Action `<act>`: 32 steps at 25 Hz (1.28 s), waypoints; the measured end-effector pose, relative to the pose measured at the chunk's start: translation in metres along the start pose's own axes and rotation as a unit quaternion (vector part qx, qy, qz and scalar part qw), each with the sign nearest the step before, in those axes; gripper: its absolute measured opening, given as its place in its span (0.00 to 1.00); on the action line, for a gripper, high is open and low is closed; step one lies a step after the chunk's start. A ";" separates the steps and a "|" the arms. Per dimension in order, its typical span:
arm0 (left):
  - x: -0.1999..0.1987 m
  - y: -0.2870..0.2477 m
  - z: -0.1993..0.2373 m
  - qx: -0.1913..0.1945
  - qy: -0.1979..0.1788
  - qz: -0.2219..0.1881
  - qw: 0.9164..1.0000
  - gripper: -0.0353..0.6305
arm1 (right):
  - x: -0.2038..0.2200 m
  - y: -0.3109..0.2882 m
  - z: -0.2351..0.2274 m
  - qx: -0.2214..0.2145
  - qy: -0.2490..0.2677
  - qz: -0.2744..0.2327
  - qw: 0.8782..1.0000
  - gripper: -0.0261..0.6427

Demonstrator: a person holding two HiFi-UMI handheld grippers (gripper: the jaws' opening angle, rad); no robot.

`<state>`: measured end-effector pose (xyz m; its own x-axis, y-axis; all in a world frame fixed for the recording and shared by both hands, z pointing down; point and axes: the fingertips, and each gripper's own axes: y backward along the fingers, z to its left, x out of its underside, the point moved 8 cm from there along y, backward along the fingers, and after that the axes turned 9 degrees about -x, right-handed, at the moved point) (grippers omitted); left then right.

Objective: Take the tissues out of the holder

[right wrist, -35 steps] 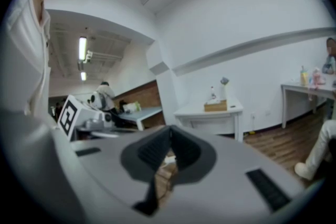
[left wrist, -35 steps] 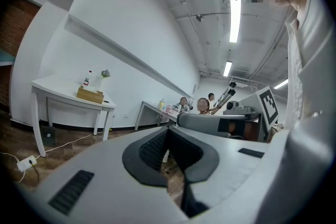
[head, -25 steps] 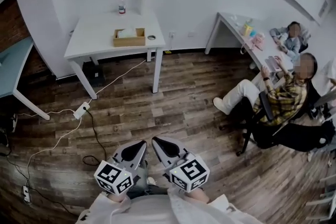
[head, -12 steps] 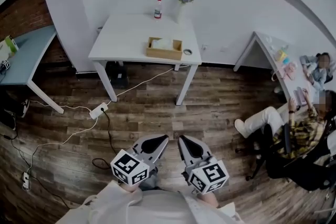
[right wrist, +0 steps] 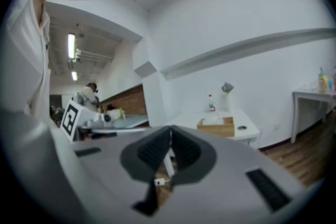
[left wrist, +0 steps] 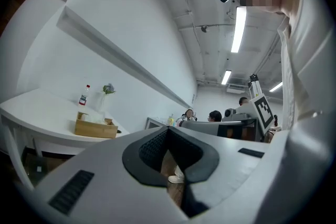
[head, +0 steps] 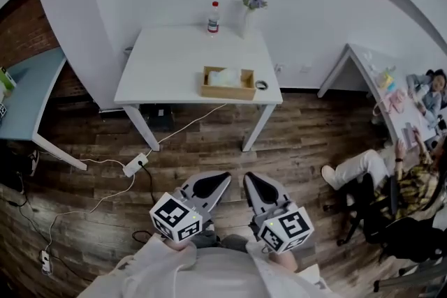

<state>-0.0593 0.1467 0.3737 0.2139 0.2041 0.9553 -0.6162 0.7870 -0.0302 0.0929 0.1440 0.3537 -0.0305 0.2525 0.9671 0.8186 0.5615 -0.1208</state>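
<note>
A wooden tissue holder (head: 228, 84) with white tissues (head: 225, 76) in it stands on the white table (head: 167, 66), toward its right front corner. The holder (left wrist: 95, 128) shows far off at the left of the left gripper view, and the holder (right wrist: 216, 127) shows far off in the right gripper view too. My left gripper (head: 222, 180) and right gripper (head: 250, 181) are held side by side close to my body, over the wooden floor, well short of the table. Both are shut with nothing between the jaws.
A bottle (head: 213, 17) and a small vase of flowers (head: 253, 2) stand at the table's back edge, a small round thing (head: 260, 85) beside the holder. Cables and a power strip (head: 135, 165) lie on the floor. A seated person (head: 380, 178) is at right by another desk (head: 380, 91).
The table and holder have drawn nearer and shifted toward the middle of the head view. Both grippers stay shut, side by side, carried forward with me.
</note>
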 end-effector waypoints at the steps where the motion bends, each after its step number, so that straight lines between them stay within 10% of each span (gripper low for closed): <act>1: 0.003 -0.004 0.007 -0.001 0.008 0.004 1.000 0.08 | 0.002 -0.006 -0.002 0.000 -0.004 0.007 1.000 0.06; 32: -0.047 -0.226 0.191 -0.089 -0.030 0.049 0.994 0.08 | -0.069 -0.196 -0.252 -0.076 0.016 0.039 0.996 0.06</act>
<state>-0.0754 -0.1519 0.3914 0.1104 0.2545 0.9608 -0.4869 0.8566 -0.1709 0.0789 -0.1827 0.3671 0.0529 0.2637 0.9631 0.8954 0.4144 -0.1627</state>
